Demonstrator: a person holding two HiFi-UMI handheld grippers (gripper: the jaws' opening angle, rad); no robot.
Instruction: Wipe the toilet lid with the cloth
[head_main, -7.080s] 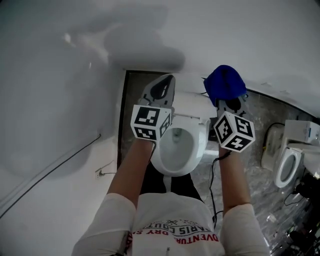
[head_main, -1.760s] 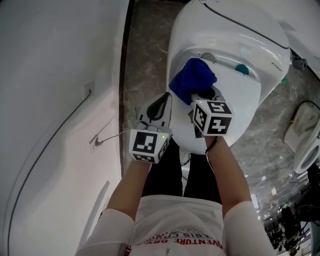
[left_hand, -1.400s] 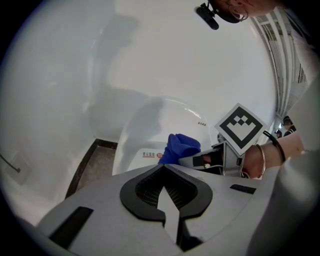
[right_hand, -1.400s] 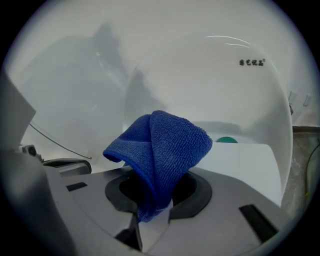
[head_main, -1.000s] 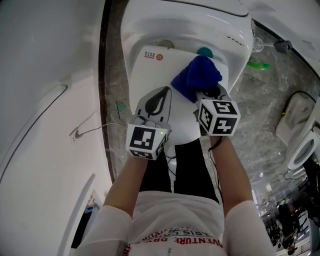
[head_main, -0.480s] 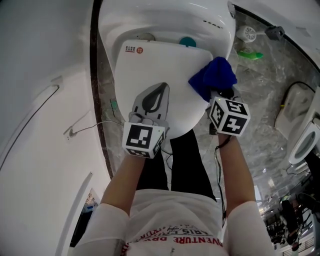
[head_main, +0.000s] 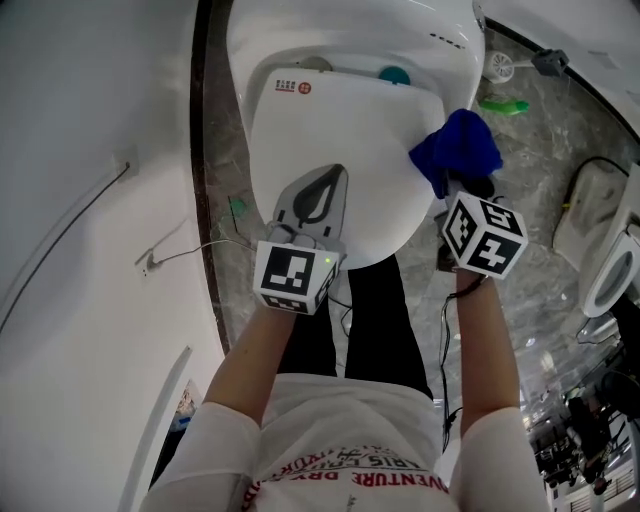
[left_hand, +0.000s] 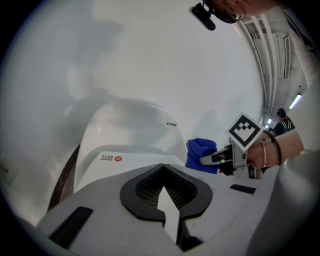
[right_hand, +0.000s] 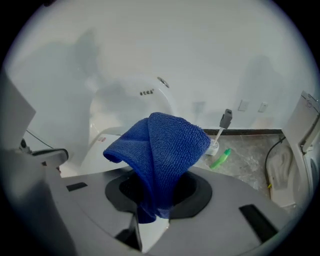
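The white toilet lid (head_main: 340, 140) lies shut over the bowl, a small red label near its hinge. My right gripper (head_main: 462, 182) is shut on the blue cloth (head_main: 458, 148), which bunches up just past the lid's right edge. In the right gripper view the cloth (right_hand: 165, 145) stands folded between the jaws, the lid (right_hand: 97, 150) to its left. My left gripper (head_main: 333, 176) hovers over the lid's front half, shut and holding nothing. From the left gripper view the lid (left_hand: 125, 161) lies ahead and the cloth (left_hand: 202, 154) to the right.
A white wall with a cable (head_main: 90, 225) and a socket (head_main: 148, 265) runs along the left. A toilet brush (head_main: 497, 66) and a green bottle (head_main: 502, 103) sit on the marble floor right of the tank. Another toilet (head_main: 610, 270) stands far right.
The seat that stood open seven seconds ago is now covered by the shut lid. Over the last second the cloth slid rightward across the lid to its right edge.
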